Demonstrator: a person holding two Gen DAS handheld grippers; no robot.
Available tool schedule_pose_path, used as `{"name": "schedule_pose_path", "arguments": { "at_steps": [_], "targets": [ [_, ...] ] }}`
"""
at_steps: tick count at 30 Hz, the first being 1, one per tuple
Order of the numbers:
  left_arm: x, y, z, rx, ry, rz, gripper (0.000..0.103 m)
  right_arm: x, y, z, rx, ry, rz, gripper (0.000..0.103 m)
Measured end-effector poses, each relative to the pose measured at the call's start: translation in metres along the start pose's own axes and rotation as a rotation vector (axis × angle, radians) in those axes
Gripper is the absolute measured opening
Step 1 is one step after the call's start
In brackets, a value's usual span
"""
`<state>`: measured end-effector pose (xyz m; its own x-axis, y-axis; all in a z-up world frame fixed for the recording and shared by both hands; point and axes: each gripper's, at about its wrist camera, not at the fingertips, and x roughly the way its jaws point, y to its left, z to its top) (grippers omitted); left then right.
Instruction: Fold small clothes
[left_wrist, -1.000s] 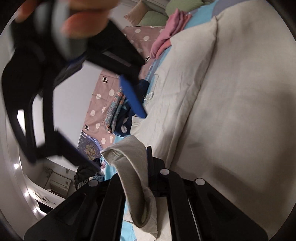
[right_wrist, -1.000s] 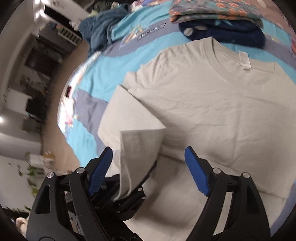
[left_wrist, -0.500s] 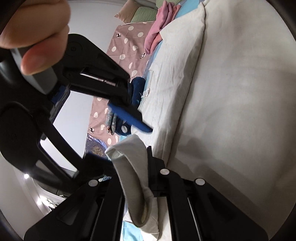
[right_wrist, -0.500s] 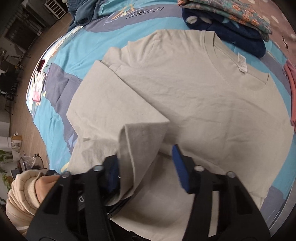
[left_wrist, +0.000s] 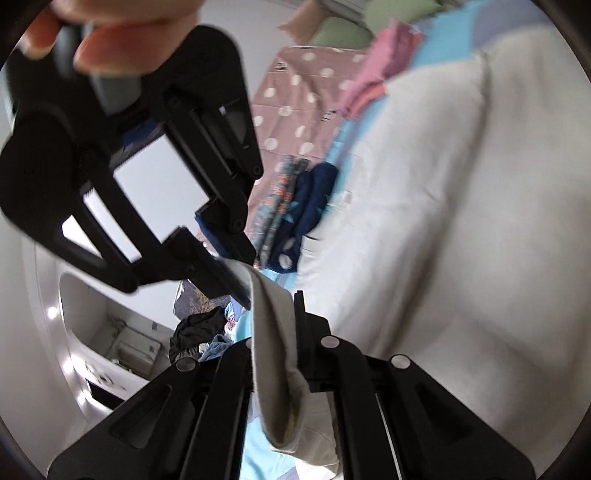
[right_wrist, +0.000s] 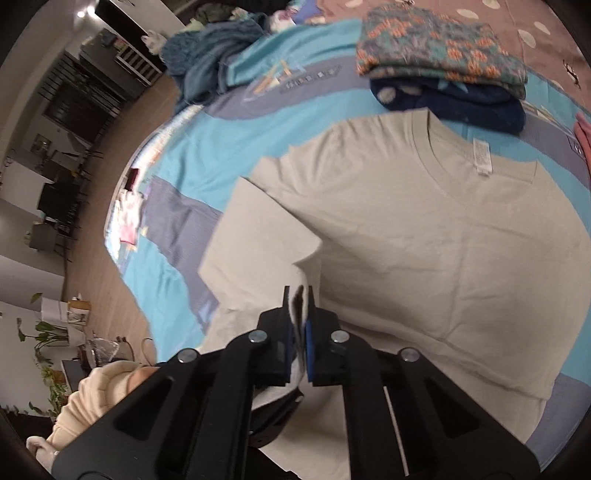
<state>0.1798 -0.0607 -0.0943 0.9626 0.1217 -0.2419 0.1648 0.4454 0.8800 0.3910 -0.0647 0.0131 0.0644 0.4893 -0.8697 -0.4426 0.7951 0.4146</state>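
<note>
Turquoise and grey-blue patterned bedspread (right_wrist: 177, 173) covers the bed that carries everything, with wooden floor beyond its left edge in the right wrist view. Spread flat across most of it lies the pale beige T-shirt (right_wrist: 443, 236), collar and neck label toward the far edge, one sleeve folded in over the body. Behind the collar, near the far edge, sits a stack of folded clothes: a floral-print garment (right_wrist: 439, 48) on top of a navy garment (right_wrist: 454, 99). A brown polka-dot blanket (left_wrist: 295, 92) lies farther back, and a pink garment (left_wrist: 380, 70) shows at the far right corner. A rumpled teal garment (right_wrist: 207, 55) is heaped near the far left corner. The right gripper (right_wrist: 301, 317) has its blue-padded fingers pressed together on a raised pinch of the shirt's fabric. The left gripper (left_wrist: 291, 332) is likewise clamped on a fold of the same shirt's edge, which drapes over its fingers.
</note>
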Motion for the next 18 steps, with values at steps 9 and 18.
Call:
{"name": "schedule_pose_path", "arguments": {
  "at_steps": [9, 18],
  "targets": [
    [0.002, 0.058, 0.046, -0.171, -0.023, 0.139, 0.005, -0.082, 0.006, 0.036, -0.051, -0.129, 0.041, 0.004],
    [-0.008, 0.097, 0.122, -0.352, -0.125, 0.147, 0.005, -0.151, -0.031, 0.049, -0.029, -0.193, -0.022, 0.004]
  ]
}}
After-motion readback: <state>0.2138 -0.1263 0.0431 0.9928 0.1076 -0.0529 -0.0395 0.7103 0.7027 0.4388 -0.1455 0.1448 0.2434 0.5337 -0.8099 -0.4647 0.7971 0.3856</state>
